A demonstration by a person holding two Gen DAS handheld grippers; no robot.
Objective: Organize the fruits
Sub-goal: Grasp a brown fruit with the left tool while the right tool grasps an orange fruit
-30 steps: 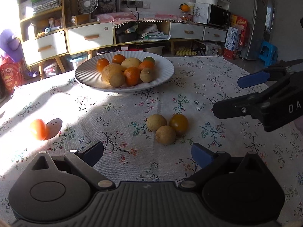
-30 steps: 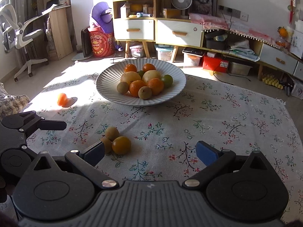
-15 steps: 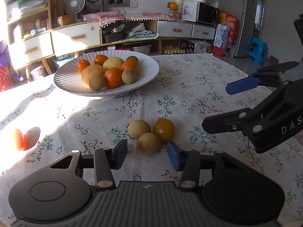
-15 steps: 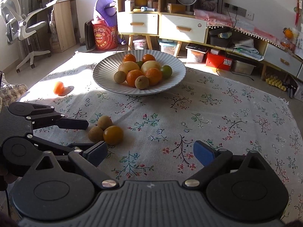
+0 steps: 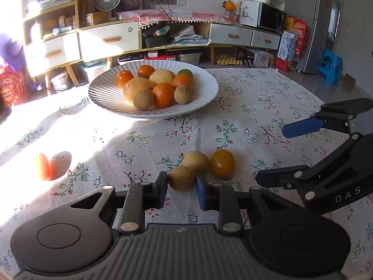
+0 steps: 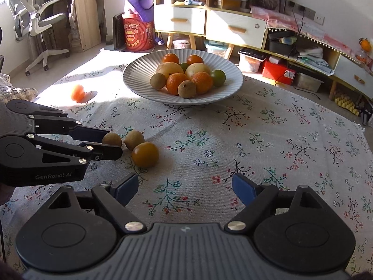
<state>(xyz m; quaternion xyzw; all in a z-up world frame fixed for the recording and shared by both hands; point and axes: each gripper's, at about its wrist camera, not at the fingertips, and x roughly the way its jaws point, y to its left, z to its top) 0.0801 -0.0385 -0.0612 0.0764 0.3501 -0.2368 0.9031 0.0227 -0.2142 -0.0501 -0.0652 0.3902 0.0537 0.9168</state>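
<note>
Between the left gripper (image 5: 181, 187) pads sits a small brown fruit (image 5: 181, 178), squeezed tight; plate (image 5: 205, 98) lies straight ahead. Right gripper (image 6: 184, 188) jaws, just closing a bit, w/ nothing between.

Left tongs (image 5: 181, 187) closed onto brown fruit (image 5: 181, 178); right tongs (image 6: 185, 187) narrowing

Lone orange fruit (image 5: 43, 166) — glare-blurred

Our left gripper (image 5: 181, 190) is clamped tight, tilted down; our right gripper (image 6: 184, 187) jaws closing but apart, nothing between.
</note>
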